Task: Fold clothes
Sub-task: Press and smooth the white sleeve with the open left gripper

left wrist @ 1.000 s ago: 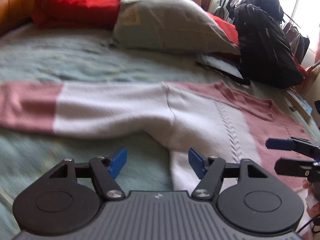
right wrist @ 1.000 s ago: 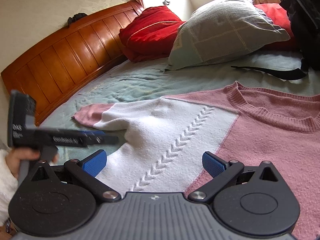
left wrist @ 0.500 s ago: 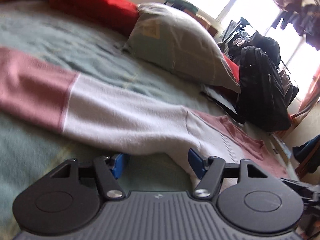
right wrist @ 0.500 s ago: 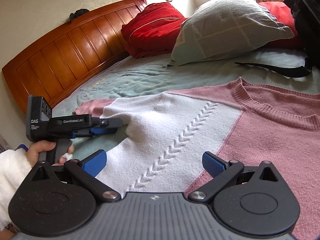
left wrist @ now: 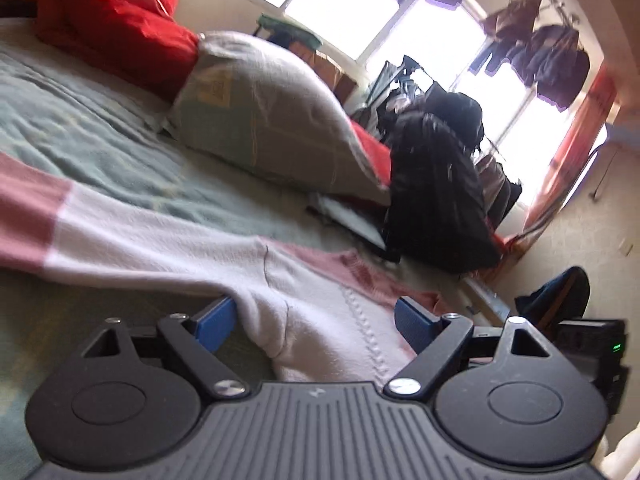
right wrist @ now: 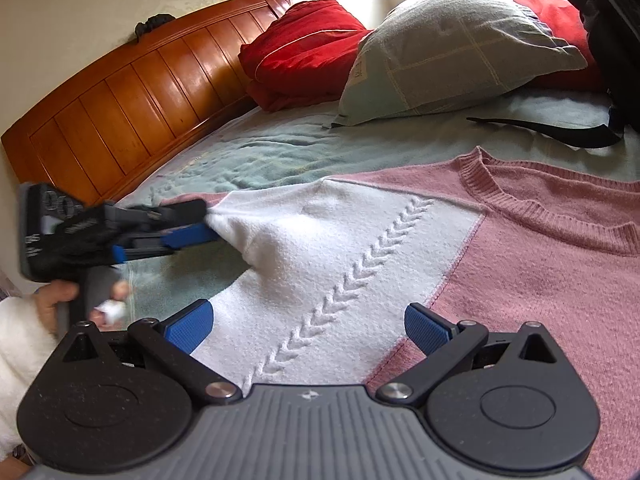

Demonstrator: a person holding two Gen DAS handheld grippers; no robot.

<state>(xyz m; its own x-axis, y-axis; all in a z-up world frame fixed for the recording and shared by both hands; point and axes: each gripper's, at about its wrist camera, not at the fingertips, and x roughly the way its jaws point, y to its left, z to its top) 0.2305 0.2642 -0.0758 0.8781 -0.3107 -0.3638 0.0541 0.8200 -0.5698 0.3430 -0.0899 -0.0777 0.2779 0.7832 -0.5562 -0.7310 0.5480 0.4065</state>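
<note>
A pink and white knitted sweater (right wrist: 340, 248) lies spread flat on the green bed cover (right wrist: 260, 152), neckline toward the pillows. My left gripper (left wrist: 316, 322) is at the sweater's (left wrist: 328, 320) underarm, where the white sleeve meets the body. Its jaws are opening, and a raised bunch of white fabric sits between them, against the left pad only. In the right wrist view the left gripper (right wrist: 202, 220) reaches in from the left, held by a hand in a white sleeve. My right gripper (right wrist: 308, 326) hangs open over the white front panel, holding nothing.
A grey-green pillow (right wrist: 452, 48) and red pillows (right wrist: 304, 48) lie at the head of the bed against a wooden headboard (right wrist: 132, 92). A black backpack (left wrist: 432, 188) stands on the bed's far side, its strap (right wrist: 552, 132) lying near the sweater's neckline.
The left gripper has moved in to the sweater's underarm and turned, its jaws spreading wider. The white fabric there now stands up in a bunch. The right gripper has stayed put.
</note>
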